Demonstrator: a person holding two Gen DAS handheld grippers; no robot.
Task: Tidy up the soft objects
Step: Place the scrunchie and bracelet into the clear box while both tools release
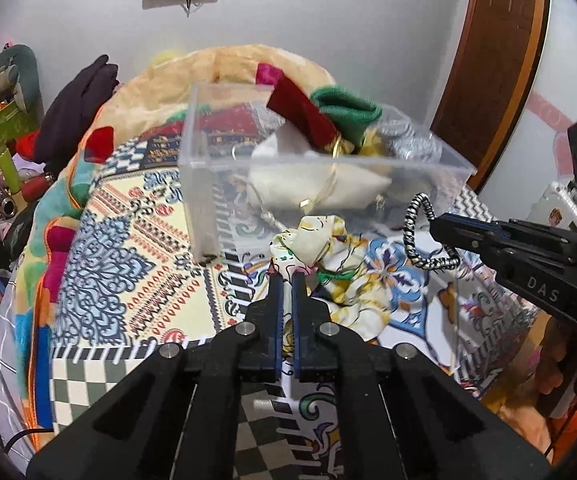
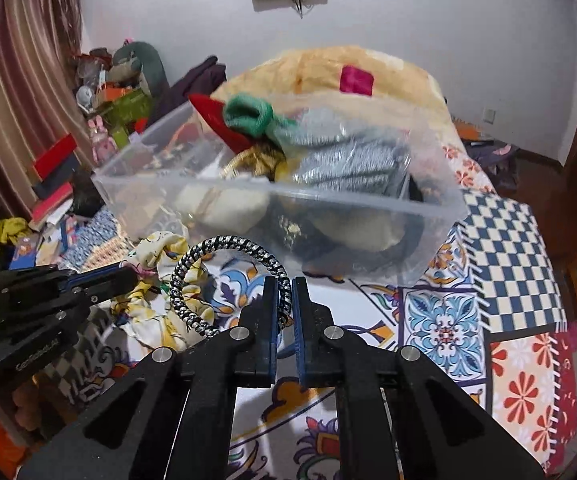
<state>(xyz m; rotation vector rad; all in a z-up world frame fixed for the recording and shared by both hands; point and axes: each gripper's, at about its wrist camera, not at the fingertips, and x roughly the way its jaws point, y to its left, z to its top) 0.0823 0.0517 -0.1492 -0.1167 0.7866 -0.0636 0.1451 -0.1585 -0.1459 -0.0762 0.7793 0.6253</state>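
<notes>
A: Where does everything sit?

B: The right gripper (image 2: pixel 285 300) has its jaws clenched on a black-and-white braided ring (image 2: pixel 224 276), lifted above the patterned bedspread (image 2: pixel 444 320). The left gripper (image 1: pixel 284 280) has its jaws pinched on the floral scarf (image 1: pixel 328 264), which is bunched on the bedspread just near of the clear plastic bin (image 1: pixel 328 160). The bin stands at the far side and already holds a cream pouch (image 1: pixel 308 184), a red cloth (image 1: pixel 300 108), a green sock (image 1: pixel 348 110) and something silvery.

A: What might go wrong?

B: First, the ring is caught by only a short stretch of its loop, near the fingertips. I judge a quick swing toward the bin could twist it out of the jaws, and it would fall short onto the bedspread.

A: And the scarf?

B: It is held by one fold. Lifted that way, the rest would probably trail and drape over the bin's near wall instead of dropping inside. The bin looks light, so a dragging cloth or a bump could tip or shift it.

A: Anything between the two grippers?

B: They work close together, and the ring hangs just beside the scarf. Moving both at once risks a snag or a knock.
</notes>
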